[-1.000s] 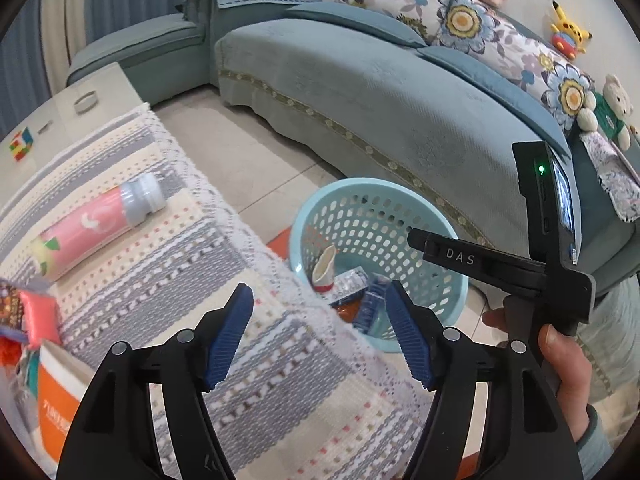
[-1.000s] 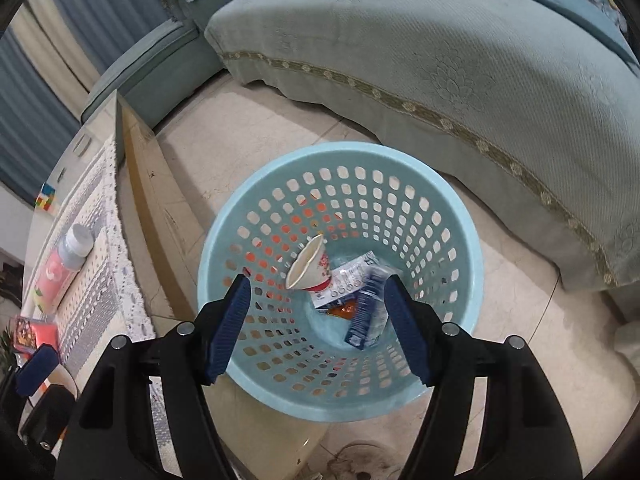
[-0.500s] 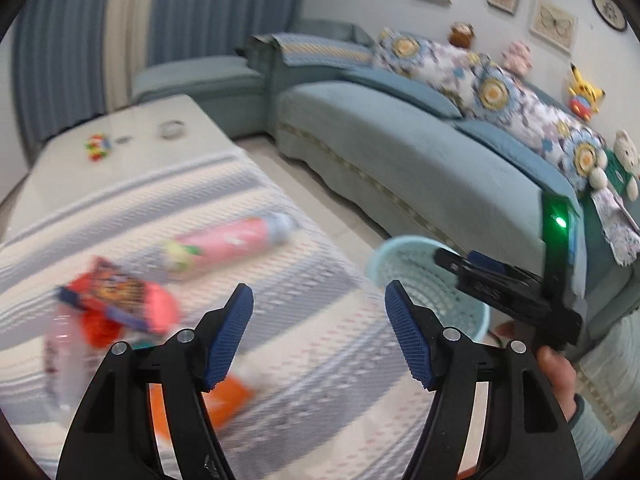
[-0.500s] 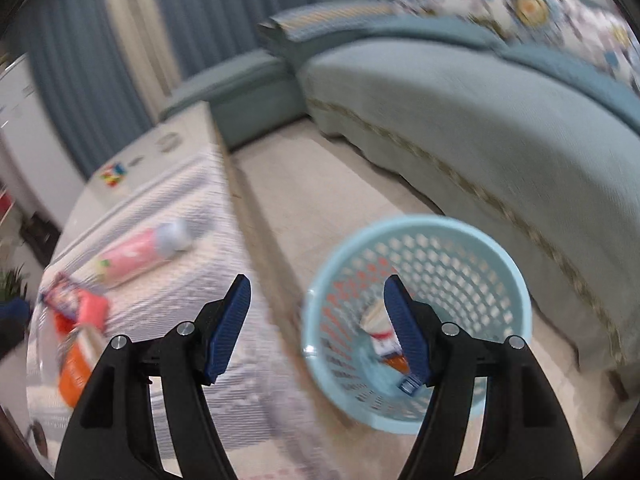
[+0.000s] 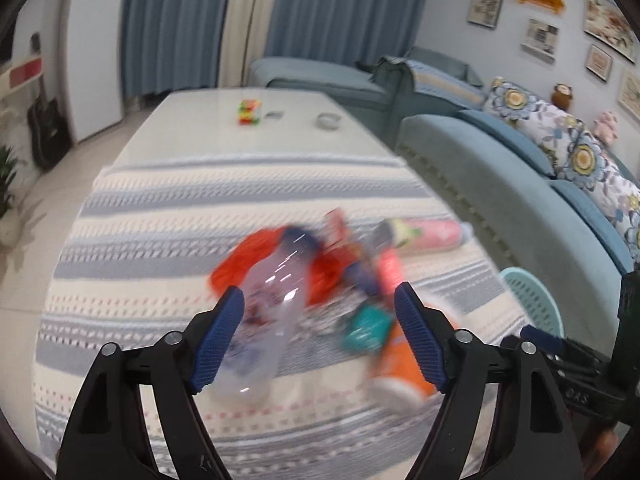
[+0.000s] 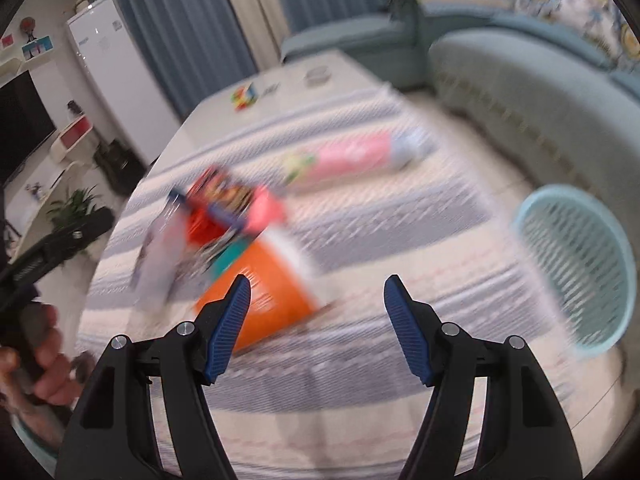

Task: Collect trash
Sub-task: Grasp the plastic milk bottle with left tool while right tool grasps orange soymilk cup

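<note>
Trash lies in a loose heap on the striped cloth (image 5: 168, 240) that covers the surface: a clear plastic bottle (image 5: 268, 316) on its side, a crumpled red-orange bag (image 5: 240, 264) under its neck, an orange carton (image 6: 272, 300), a small teal packet (image 5: 366, 326), a bright printed wrapper (image 6: 224, 196) and, a little apart toward the sofa (image 5: 500, 176), a pink tube-shaped bottle (image 6: 352, 156) lying flat. Both views are smeared by motion, so labels and finer pieces I cannot make out.

My left gripper (image 5: 320, 332) hangs over the heap with its jaws wide and nothing between them; the clear bottle sits just beside the left pad. My right gripper (image 6: 318, 328) is likewise wide and empty, above the cloth with the orange carton just beside its left pad.

The light blue basket (image 6: 576, 264) stands on the floor off the surface's edge, between it and the sofa. From here I cannot see what it holds.

By my reckoning most of the collecting is left: every item in the heap and the pink bottle are not yet binned. The clear bottle looks like the nearest pick for my left jaws, the carton for my right.
</note>
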A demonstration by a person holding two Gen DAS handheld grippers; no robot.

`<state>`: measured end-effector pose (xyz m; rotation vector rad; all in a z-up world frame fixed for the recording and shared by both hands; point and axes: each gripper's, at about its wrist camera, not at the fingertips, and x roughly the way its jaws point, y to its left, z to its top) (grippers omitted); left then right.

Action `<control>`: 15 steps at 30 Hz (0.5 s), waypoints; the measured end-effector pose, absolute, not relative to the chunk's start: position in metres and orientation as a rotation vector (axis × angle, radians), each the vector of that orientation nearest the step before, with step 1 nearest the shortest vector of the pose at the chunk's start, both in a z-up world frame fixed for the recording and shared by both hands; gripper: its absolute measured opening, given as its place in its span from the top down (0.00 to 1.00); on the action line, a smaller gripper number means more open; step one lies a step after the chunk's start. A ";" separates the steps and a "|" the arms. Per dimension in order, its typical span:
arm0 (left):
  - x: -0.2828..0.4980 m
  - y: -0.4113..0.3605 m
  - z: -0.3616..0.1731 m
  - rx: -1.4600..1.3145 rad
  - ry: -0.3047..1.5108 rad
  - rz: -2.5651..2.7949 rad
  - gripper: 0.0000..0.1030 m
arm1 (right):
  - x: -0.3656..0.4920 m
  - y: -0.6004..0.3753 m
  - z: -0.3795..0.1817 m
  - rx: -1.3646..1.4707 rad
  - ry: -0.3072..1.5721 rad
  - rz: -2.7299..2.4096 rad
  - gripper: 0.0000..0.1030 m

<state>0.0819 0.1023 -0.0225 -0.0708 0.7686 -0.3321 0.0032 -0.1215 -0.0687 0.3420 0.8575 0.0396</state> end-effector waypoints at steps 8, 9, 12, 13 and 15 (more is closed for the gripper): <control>0.106 0.124 -0.074 -0.050 0.811 -0.250 0.26 | 0.028 -0.097 -0.105 0.493 0.958 0.005 0.28; 0.109 0.125 -0.077 -0.053 0.814 -0.254 0.26 | 0.031 -0.097 -0.107 0.504 0.963 0.005 0.27; 0.119 0.126 -0.084 -0.067 0.831 -0.277 0.26 | 0.039 -0.094 -0.113 0.533 0.966 -0.001 0.23; 0.124 0.126 -0.085 -0.081 0.836 -0.292 0.26 | 0.042 -0.093 -0.114 0.545 0.966 -0.003 0.23; 0.131 0.124 -0.088 -0.090 0.844 -0.303 0.26 | 0.047 -0.092 -0.117 0.565 0.971 0.001 0.21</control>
